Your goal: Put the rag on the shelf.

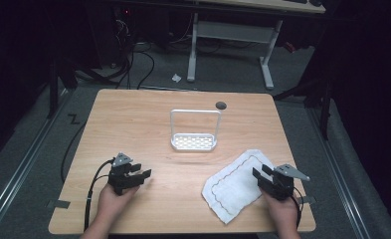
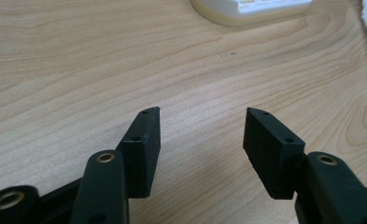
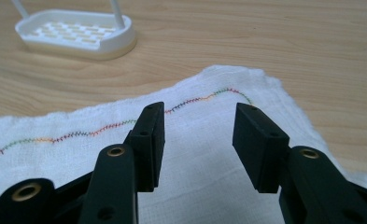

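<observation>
A white cloth with a multicoloured stitched border lies flat at the table's front right; it spreads under the jaws as the cloth in the right gripper view. My right gripper rests at its right edge, open, nothing between its jaws. A white rack with a slotted base and a tall hoop handle stands mid-table, seen too as the rack. My left gripper sits at the front left over bare wood, open and empty.
The wooden table has a small dark round spot near its far edge. Beyond it stand a white desk frame, cables and a scrap of paper on the grey floor.
</observation>
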